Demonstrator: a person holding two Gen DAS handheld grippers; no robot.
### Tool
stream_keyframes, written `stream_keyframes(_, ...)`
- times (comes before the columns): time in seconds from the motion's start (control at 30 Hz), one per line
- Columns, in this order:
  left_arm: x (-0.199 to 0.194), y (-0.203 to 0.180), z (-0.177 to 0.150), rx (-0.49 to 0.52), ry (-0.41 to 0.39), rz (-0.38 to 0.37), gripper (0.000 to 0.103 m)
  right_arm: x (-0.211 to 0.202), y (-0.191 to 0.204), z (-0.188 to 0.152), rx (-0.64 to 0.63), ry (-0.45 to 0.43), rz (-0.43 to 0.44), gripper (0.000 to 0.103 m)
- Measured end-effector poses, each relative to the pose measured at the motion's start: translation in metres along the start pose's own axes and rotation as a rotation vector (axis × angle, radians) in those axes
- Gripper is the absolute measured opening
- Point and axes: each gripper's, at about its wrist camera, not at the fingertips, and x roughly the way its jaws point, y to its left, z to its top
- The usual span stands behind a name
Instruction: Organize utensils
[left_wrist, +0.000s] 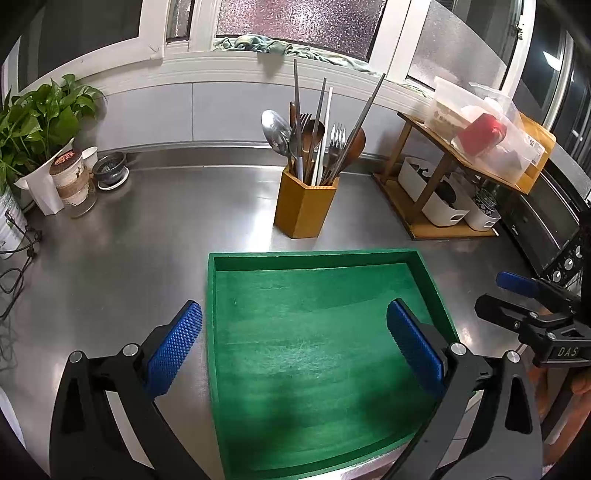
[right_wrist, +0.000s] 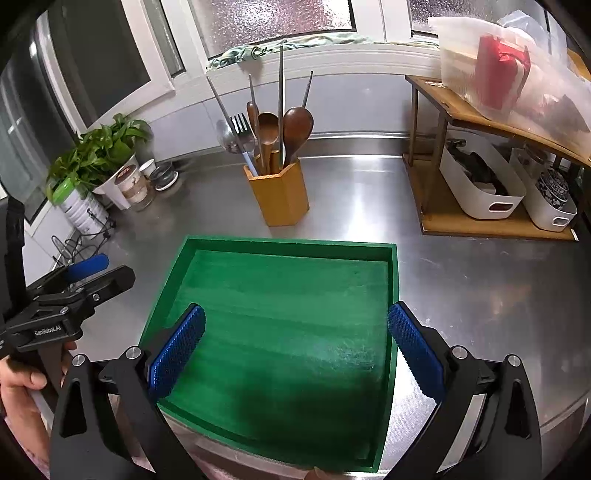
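Steel counter (left_wrist: 147, 229) — both claws, left (left_wrist: 295, 345) and right (right_wrist: 297, 343), wide, empty over green tray (left_wrist: 424, 273).

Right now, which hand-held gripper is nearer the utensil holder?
Hard to call; maybe the left. The left hand-held gripper and right hand-held gripper both hover open over the green tray, with the holder beyond it.

Tray (left_wrist: 317, 332): bare floor at frame centre, low walls around it.
Holder (left_wrist: 304, 205): upright just beyond the tray's far wall, utensils (left_wrist: 317, 140) fanning upward.
Counter (left_wrist: 147, 229): open steel at centre left, between tray and plant (left_wrist: 37, 122).
Shelf (left_wrist: 450, 177): blocks upper right.
Jars (left_wrist: 74, 181): crowd the left edge.
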Motion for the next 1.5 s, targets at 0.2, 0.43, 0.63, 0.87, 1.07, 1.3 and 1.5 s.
stream_keyframes(0.2, 0.0022, 0.0003, 0.0, -0.003, 0.007, -0.002, 0.095, 0.0011, -0.0018, 0.0003, 0.006, -0.002, -0.001, 0.099)
stream_keyframes(0.43, 0.004, 0.0016, 0.0002, -0.008, 0.011, 0.01, 0.095, 0.0024, -0.0016, 0.0015, 0.003, -0.002, -0.004, 0.099)
stream_keyframes(0.63, 0.0062, 0.0008, 0.0005, -0.002, 0.016, 0.015, 0.095, 0.0024, -0.0016, 0.0016, 0.007, 0.0, -0.004, 0.099)
stream_keyframes(0.87, 0.006, 0.0005, 0.0005, -0.002, 0.015, 0.015, 0.095, 0.0028, -0.0032, 0.0021, 0.012, -0.001, -0.003, 0.099)
stream_keyframes(1.07, 0.0072, 0.0016, 0.0019, -0.005, 0.015, 0.018, 0.095, 0.0042, -0.0048, 0.0018, 0.012, 0.005, -0.003, 0.099)
stream_keyframes(1.3, 0.0087, 0.0025, 0.0032, -0.005, 0.017, 0.019, 0.095, 0.0048, -0.0049, 0.0019, 0.012, 0.005, -0.004, 0.099)
stream_keyframes(1.5, 0.0093, 0.0032, 0.0038, -0.003, 0.014, 0.021, 0.095, 0.0073, -0.0055, 0.0026, 0.013, 0.007, -0.007, 0.099)
